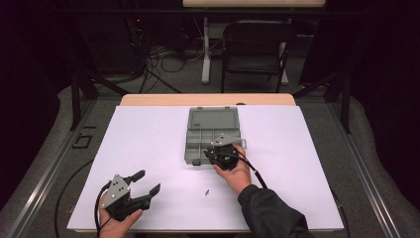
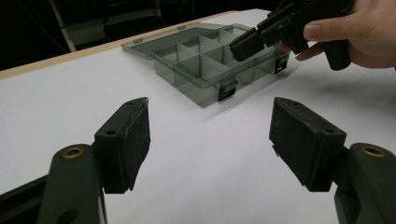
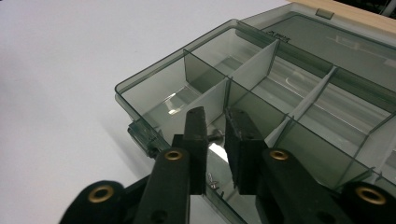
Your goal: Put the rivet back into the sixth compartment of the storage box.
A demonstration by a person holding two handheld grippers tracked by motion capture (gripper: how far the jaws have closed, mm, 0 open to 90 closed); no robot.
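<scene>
White worktop point(image 1: 148, 139), one grey compartment box point(image 1: 213, 119) lying open mid-worktop toward the far edge. Two tools: left tool point(image 1: 148, 181) at the near left corner, jaws spread wide, empty; right tool point(image 3: 215, 122) dips into the box's front compartment, jaws almost together, grip impossible to tell. Best kept low, steady, clear of dividers. One loose screw point(image 1: 206, 191) toward the near edge.

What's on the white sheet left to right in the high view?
Left tongs, open, near the front edge → small screw lying loose on the white sheet → right tongs over the front edge of the open organizer box.
</scene>
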